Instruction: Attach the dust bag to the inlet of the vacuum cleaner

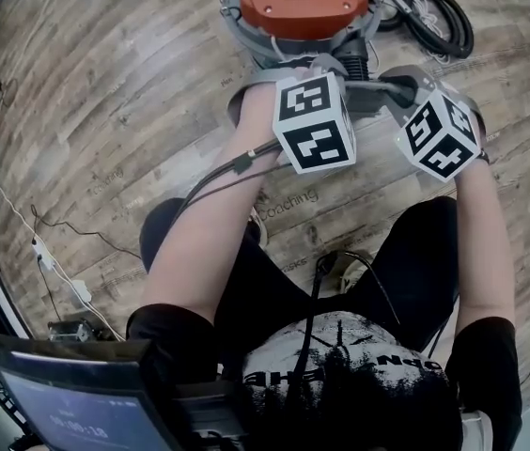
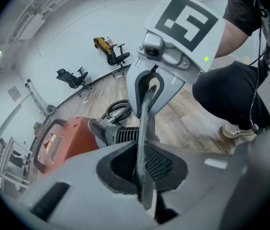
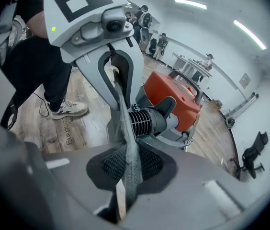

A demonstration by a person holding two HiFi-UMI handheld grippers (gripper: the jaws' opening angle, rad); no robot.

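Both claws are nearly closed, each pinching a fold of the grey bag. The left claw [image 2: 143,169] grips it at lower centre of the left gripper view, and the right claw [image 3: 128,171] at lower centre of the right gripper view. The bag [image 2: 146,111] runs taut as a narrow band from one claw to the other, held off the floor just in front of the vacuum [image 1: 303,3].

The step in hand looks like lining the bag's mouth up with the inlet [image 3: 147,121]. To do it well, hold both pinches firm and spread the claws so the mouth opens. Centre it on the ribbed inlet, then push on evenly from both sides. An uneven push would likely cock the mouth or pull fabric out of a pinch.

The head view shows the vacuum at top centre, the hose [image 1: 444,17] at upper right and both forearms, but the marker cubes hide the pinches and the inlet. The gripper views show both, with the inlet just behind the band. Whether the bag touches it I cannot tell.
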